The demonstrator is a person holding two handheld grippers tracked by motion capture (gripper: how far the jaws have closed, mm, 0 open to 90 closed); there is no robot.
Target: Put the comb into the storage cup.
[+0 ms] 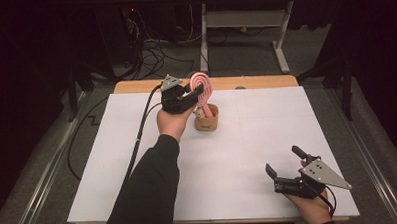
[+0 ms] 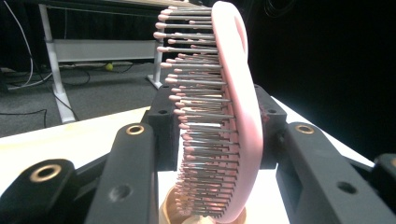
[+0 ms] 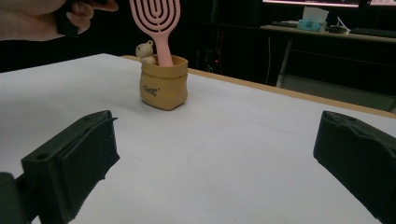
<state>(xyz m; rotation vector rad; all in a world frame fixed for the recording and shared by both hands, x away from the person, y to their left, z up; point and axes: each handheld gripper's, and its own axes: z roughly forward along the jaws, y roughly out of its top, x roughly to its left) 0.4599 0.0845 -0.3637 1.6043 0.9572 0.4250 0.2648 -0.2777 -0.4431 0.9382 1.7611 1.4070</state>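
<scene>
Gripping light, stiff pink hairbrush (image 2: 233, 107) head between left gripper (image 2: 215, 135) jaws — bristles giving, handle resting in pot (image 3: 164, 83); right gripper (image 3: 215, 163) idling open.

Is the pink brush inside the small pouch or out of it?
Inside. The brush stands nearly upright with its handle down in the pouch, beside a small bear. The left gripper holds its head.

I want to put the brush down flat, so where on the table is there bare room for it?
Most of the white table is bare: the wide stretch between the pouch and the right gripper, plus the far right side. It is crowded only at the back, where the left gripper clamps the pink brush standing in the pouch.
</scene>
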